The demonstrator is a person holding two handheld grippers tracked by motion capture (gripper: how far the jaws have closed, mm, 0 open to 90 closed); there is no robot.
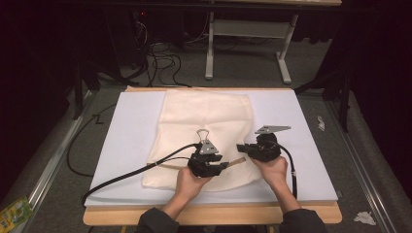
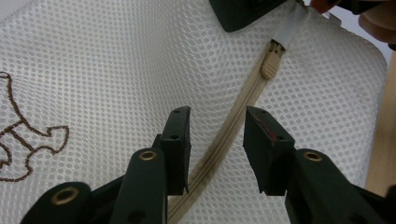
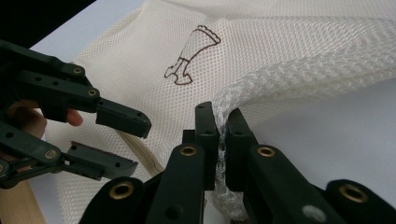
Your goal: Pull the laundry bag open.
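A cream mesh bag (image 1: 204, 116) lies flat on the white board, with a brown stitched figure (image 3: 191, 56) on it. Its tan zipper (image 2: 233, 126) runs along the near edge, and the pull (image 2: 269, 65) sits at the far end. My left gripper (image 2: 217, 114) is open, its jaws straddling the zipper without pressing on it. In the high view it (image 1: 224, 166) is over the bag's near edge. My right gripper (image 3: 219, 114) is shut on a bunched fold of the mesh and lifts it a little. In the high view it (image 1: 240, 148) is just right of the left one.
The white board (image 1: 136, 126) rests on a wooden table (image 1: 218, 213). The left gripper's black cable (image 1: 126, 174) trails off the board's left front. A white table frame (image 1: 248, 48) and loose cables stand behind on the floor. Crumpled paper (image 1: 364, 217) lies at the right.
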